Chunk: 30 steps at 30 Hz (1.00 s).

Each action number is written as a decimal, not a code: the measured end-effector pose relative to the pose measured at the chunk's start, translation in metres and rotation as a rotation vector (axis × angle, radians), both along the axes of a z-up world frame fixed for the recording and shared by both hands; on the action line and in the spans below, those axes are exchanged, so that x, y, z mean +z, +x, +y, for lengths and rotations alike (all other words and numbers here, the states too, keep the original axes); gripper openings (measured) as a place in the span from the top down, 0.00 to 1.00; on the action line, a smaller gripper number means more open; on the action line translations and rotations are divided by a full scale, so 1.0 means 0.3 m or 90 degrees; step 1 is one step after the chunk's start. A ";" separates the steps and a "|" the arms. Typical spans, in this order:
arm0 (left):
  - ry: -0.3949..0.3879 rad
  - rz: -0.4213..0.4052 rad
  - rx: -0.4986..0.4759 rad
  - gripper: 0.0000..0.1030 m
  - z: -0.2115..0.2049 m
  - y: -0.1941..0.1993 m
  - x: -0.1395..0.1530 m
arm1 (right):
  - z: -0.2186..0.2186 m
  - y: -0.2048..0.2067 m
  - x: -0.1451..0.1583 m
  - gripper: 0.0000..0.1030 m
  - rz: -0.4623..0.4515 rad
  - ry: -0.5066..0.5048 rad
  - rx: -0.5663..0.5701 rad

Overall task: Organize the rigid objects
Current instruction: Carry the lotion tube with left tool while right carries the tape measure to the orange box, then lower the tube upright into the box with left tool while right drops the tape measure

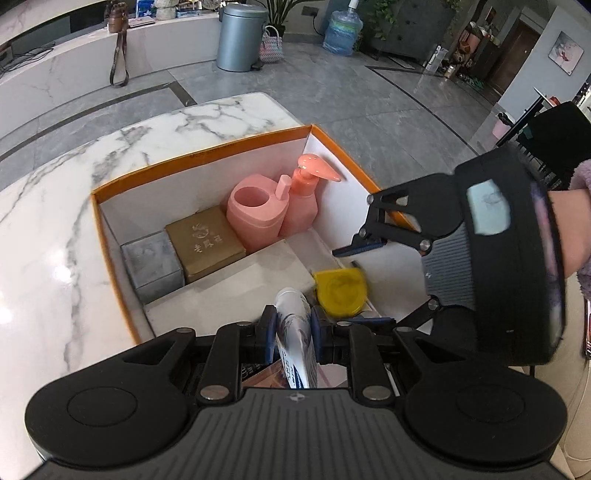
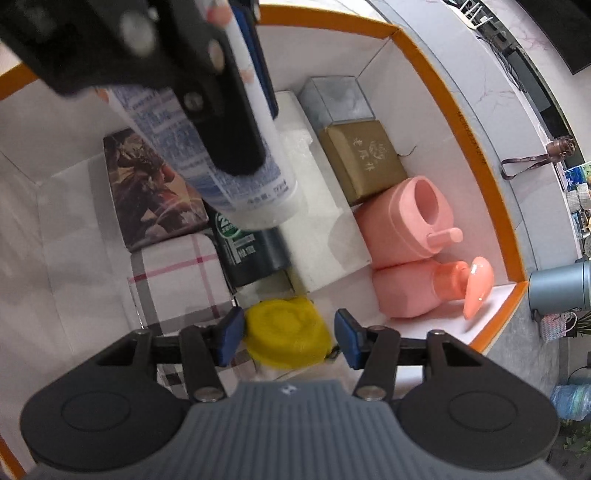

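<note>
From the left wrist view, the left gripper (image 1: 293, 338) is clamped on a white squeeze tube with blue print (image 1: 295, 339), held by its flattened body with the rounded end pointing down into the orange-rimmed white cardboard box (image 1: 207, 151). The tube looks light and somewhat yielding; a grip across its flat faces suits it, and hard squeezing should be avoided. The right gripper (image 1: 364, 284) enters from the right on a sleeved hand, straddling a yellow round tape-measure case (image 1: 341, 291) low in the box. Against the far wall stand a pink plastic cup-holder container (image 1: 255, 214), a pink pump bottle (image 1: 306, 199), a tan printed carton (image 1: 205, 242) and a grey marbled cube box (image 1: 153, 266). The box rests on a white marble-veined tabletop (image 1: 55, 206), polished and probably slick; beyond it lie grey floor tiles, a grey pedal bin (image 1: 240, 37) and a water jug (image 1: 341, 33). From the right wrist view, the right gripper's blue pads (image 2: 231, 338) stand apart: the left pad is at the yellow case's edge, the right pad clear of it, so nothing is clamped. The case appears rigid, compact and smooth, best taken across its flat sides. Beside it lie a plaid white-and-pink box (image 2: 177, 280), a dark green carton (image 2: 255, 254) and an illustrated brown box (image 2: 151, 184).
</note>
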<state>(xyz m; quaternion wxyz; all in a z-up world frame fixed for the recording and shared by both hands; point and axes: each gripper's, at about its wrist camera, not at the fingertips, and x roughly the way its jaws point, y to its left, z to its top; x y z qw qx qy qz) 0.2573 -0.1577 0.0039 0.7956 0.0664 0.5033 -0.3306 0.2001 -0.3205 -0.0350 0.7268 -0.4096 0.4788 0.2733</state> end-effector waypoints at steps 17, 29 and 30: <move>0.040 -0.012 -0.004 0.79 -0.233 0.127 -0.027 | -0.179 -0.077 0.267 0.34 -0.285 0.104 -0.234; 0.114 0.037 -0.042 0.77 -0.370 0.217 -0.106 | -0.289 -0.030 0.189 0.34 -0.279 0.154 -0.327; 0.113 0.036 -0.041 0.77 -0.370 0.217 -0.106 | -0.292 -0.031 0.185 0.34 -0.279 0.156 -0.328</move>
